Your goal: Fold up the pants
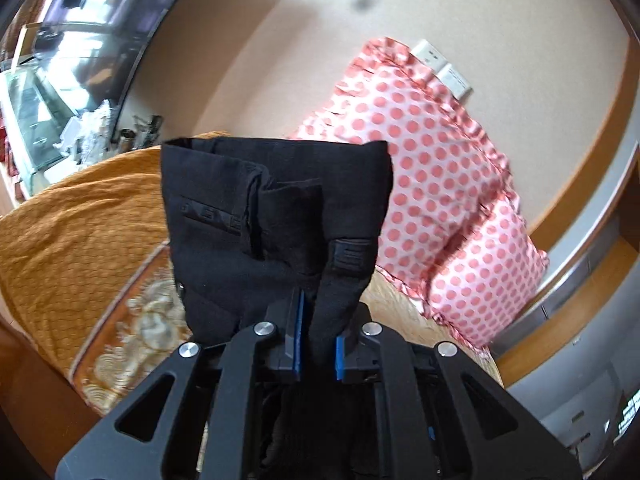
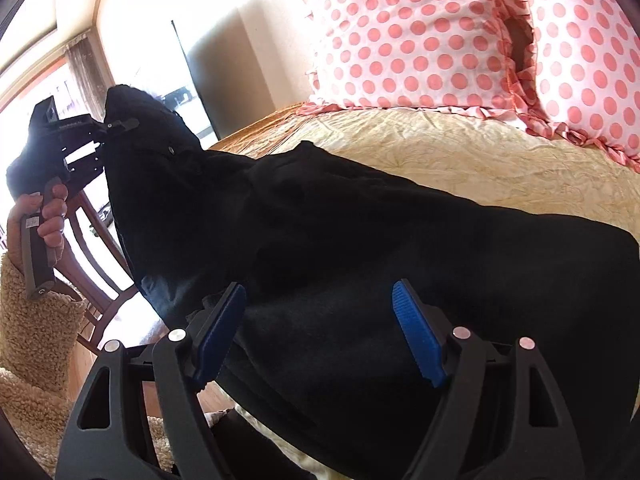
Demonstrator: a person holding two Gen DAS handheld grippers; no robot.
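The black pants [image 2: 360, 248] lie across the bed, with the waist end lifted at the left. My left gripper [image 1: 318, 344] is shut on a fold of the black pants [image 1: 276, 216] near a belt loop, holding the waistband upright in front of the camera. It also shows in the right wrist view [image 2: 116, 124], held up by a hand at the bed's left side. My right gripper [image 2: 320, 312] is open, its blue pads [image 2: 416, 332] spread over the pants fabric low in the frame, holding nothing.
Two pink polka-dot pillows [image 2: 412, 36] lean at the head of the bed. An orange and cream bedspread [image 1: 80, 216] covers the bed [image 2: 460, 160]. A wooden chair [image 2: 100, 248] stands at the left. A cluttered shelf [image 1: 100, 128] is behind the bed.
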